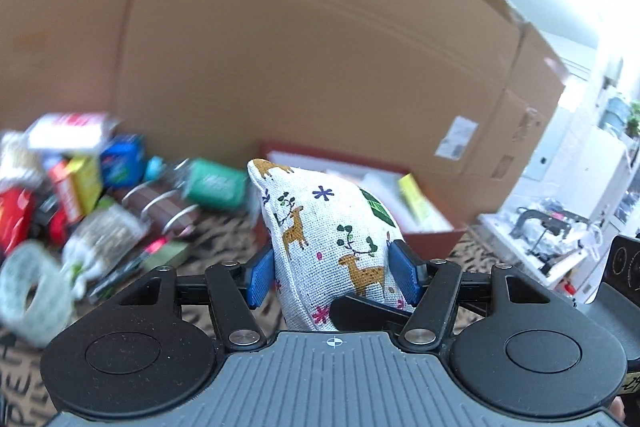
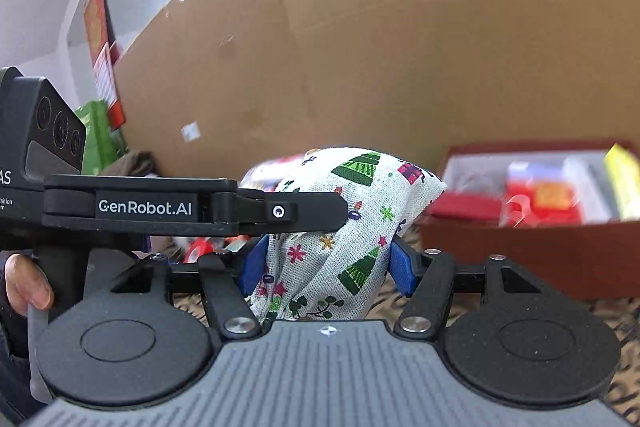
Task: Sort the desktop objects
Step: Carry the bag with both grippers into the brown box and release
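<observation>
A white fabric pouch [image 1: 328,235] printed with deer, trees and flowers is held above the patterned table. My left gripper [image 1: 334,273] is shut on it, blue pads pressing both sides. My right gripper [image 2: 326,265] is shut on the same pouch [image 2: 352,227] from another side. The left gripper's black finger [image 2: 304,213] crosses the right wrist view in front of the pouch. A red-brown open box [image 2: 532,251] with red and yellow items inside sits right of the pouch; it also shows behind the pouch in the left wrist view [image 1: 424,239].
A blurred pile of packets, boxes and a tape roll [image 1: 32,297] lies left on the table. A large cardboard wall [image 1: 300,47] stands behind everything. White shelving [image 1: 560,227] with clutter is at far right.
</observation>
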### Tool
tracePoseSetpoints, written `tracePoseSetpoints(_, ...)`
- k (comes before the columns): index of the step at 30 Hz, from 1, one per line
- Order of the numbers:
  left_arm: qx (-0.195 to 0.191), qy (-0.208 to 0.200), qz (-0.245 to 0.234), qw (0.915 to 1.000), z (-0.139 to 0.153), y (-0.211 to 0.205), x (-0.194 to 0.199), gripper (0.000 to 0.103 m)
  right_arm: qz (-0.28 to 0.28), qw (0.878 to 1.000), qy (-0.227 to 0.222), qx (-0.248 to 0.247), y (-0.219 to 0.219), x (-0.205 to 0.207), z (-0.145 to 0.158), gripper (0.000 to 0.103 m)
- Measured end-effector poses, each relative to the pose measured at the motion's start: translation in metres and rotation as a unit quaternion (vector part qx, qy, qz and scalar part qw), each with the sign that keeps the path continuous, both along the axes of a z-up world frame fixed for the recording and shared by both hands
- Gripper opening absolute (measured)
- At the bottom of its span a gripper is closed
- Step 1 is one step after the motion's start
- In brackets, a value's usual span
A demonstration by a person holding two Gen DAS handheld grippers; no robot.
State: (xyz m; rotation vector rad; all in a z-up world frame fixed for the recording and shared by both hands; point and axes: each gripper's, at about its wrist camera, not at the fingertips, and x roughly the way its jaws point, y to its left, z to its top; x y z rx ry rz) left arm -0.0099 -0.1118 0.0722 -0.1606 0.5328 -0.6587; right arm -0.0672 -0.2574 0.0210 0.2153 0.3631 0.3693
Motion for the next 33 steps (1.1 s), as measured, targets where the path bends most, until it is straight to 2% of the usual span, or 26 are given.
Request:
tracePoseSetpoints(11, -0.019, -0.038, -0.027, 0.9987, 0.049, -0.055, 0.055, 0.064, -0.035, 0.998, -0.057, -0.017, -0.048, 0.046, 0.040, 0.067)
tracePoseSetpoints(21, -0.020, -0.052, -0.016, 0.9983, 0.049, -0.079, 0.116, 0.065, -0.041, 0.994, -0.098, 0.000, -0.078, 0.116, 0.056, 0.067)
tracePoseSetpoints(27, -0.021, -0.060, -0.008, 0.9980, 0.049, -0.092, 0.152, 0.065, -0.035, 0.995, -0.092, 0.003, -0.084, 0.150, 0.040, 0.067)
tracePoseSetpoints(33, -0.018, -0.017, -0.012, 0.9996, 0.012, -0.098, 0.169, 0.065, -0.034, 0.998, -0.054, -0.006, -0.085, 0.158, 0.010, 0.067)
